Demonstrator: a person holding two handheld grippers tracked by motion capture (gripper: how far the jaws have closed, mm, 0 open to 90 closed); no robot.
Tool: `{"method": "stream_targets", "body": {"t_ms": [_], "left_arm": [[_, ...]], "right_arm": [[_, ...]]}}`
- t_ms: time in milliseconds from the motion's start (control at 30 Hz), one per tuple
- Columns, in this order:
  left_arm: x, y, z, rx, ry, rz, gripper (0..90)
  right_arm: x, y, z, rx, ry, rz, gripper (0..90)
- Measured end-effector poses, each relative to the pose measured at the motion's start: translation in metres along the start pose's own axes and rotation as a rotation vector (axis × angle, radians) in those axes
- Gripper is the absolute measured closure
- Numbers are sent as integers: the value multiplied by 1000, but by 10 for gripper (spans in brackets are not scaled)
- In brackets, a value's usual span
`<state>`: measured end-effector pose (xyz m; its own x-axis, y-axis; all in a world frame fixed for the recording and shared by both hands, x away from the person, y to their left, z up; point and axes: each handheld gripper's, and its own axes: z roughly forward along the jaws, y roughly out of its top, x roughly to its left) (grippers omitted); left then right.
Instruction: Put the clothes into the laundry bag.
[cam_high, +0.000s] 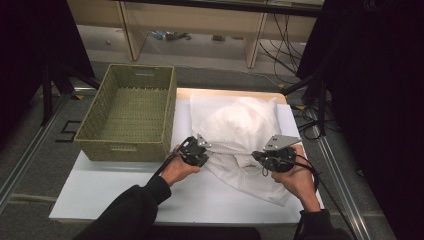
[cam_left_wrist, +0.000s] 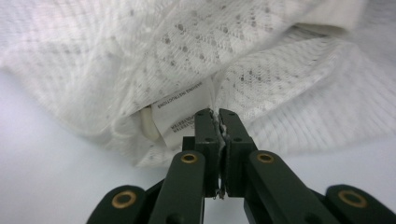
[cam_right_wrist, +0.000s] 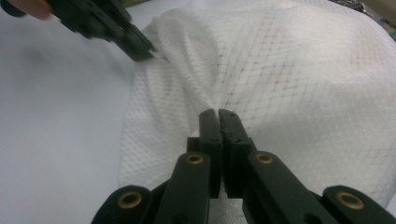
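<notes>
Reaching in from the near edge, both hands hold each tool low: left tool (cam_left_wrist: 218, 112) and right tool (cam_right_wrist: 218, 112) clamped on the white pillowcase (cam_high: 240, 132) lying on the desk (cam_high: 100, 190). Its care label (cam_left_wrist: 180, 109) reads "INSTRUCTIONS".

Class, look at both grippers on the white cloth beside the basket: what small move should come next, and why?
Probably lift both hands a little, together. The left gripper and the right gripper each have their jaws closed on a fold of the cloth, which lies bunched on the table. The basket stands empty to the left, so raising the cloth clear seems the likely first step towards it.
</notes>
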<state>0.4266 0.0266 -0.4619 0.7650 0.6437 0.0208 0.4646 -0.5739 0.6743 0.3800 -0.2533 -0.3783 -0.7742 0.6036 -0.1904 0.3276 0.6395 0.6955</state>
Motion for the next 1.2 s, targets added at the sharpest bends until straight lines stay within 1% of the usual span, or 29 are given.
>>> {"method": "stream_targets", "body": {"t_ms": [33,67,100,133,167,200,233,267,300,333,367,433,500,533,567,600,633,733,800,833,933,967,1000,1033,1067,1100,1133,1167,1200], "left_arm": [[-1,-4,-6,-5,-4,1,868],[-3,-7,-13,-5,-17,11,868],[-5,-12,-20,-3,-32,28,868],[-7,-16,-25,5,-34,51,867],[-9,-21,-29,2,-35,53,866],[-9,-24,-31,-3,-41,43,864],[-8,-29,-32,-1,-61,19,860],[-8,-31,-32,-5,-61,7,850],[-8,-33,-31,-15,-59,-11,815],[-7,-34,-28,-25,-61,-16,750],[-8,-35,-26,-21,-61,-42,678],[-11,-35,-21,-17,-66,-42,595],[-11,-36,-17,-26,-107,-27,558],[-11,-37,-16,-6,-108,-10,592],[-11,-39,-16,3,-100,17,679],[-9,-41,-15,10,-92,39,799],[-9,-45,-16,19,-114,11,883],[-9,-51,-25,28,-111,38,895],[-7,-57,-35,18,-115,58,896],[-7,-62,-42,16,-104,48,896],[-8,-76,-54,-1,-119,15,896],[-11,-80,-57,0,-135,17,896],[-14,-83,-61,9,-135,37,896],[-19,-85,-63,4,-142,34,896],[-21,-87,-65,10,-141,46,896],[-24,-91,-67,18,-143,57,896],[-26,-93,-69,22,-148,59,896],[-25,-95,-70,28,-146,77,895],[-26,-97,-71,23,-148,45,895]], "right_arm": [[0,0,0,0,0,0,899],[1,0,-1,7,-5,16,899],[1,0,0,0,-6,6,899],[1,0,0,7,-3,-3,899],[1,0,0,7,-3,-1,899],[1,0,0,0,-12,-3,899],[1,0,-1,0,-10,-5,899],[1,0,0,1,-4,1,899],[1,0,0,0,-9,0,899],[1,1,0,4,-9,4,899],[2,1,1,5,-3,5,899],[2,2,1,6,-2,0,899],[2,2,1,4,2,-5,899],[1,2,0,0,-11,-1,899],[1,1,-1,3,-10,3,899],[1,1,-1,-1,-10,-1,899],[1,1,-1,-1,-11,-6,899],[3,0,-2,8,-6,15,899],[3,0,-2,4,-13,5,899],[2,0,-2,3,-11,-10,899],[5,-1,-1,16,-3,-6,899],[6,-2,0,16,-1,-15,899],[8,-2,1,22,1,-19,899],[9,-3,2,28,2,-18,899],[11,-4,3,37,1,-10,899],[12,-5,4,38,4,-21,899],[14,-8,5,50,3,-8,899],[15,-10,8,54,21,-27,899],[18,-13,10,60,10,-7,899]]}}
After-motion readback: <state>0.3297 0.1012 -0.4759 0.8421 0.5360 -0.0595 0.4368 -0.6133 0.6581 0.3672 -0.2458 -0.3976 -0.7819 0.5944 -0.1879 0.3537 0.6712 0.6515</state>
